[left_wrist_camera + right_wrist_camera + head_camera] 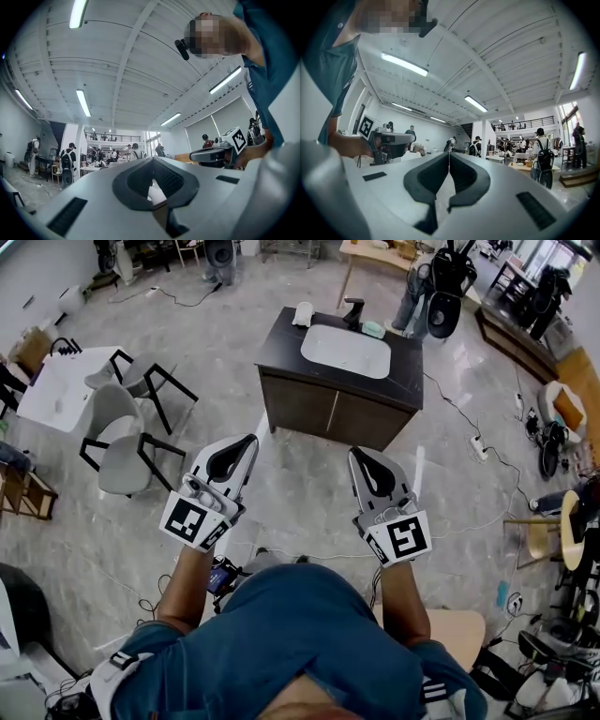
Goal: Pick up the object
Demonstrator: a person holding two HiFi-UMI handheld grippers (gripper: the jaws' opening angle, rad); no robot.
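Out from the person's blue shirt, the left gripper and right gripper are both closed on nothing, short of the sink cabinet. The object is probably the white item or the green item at that cabinet's back edge. I'd part the jaws before reaching over.

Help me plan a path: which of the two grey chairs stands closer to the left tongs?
The lower grey chair, just left of the left tongs; the other grey chair stands farther off, by the white table.
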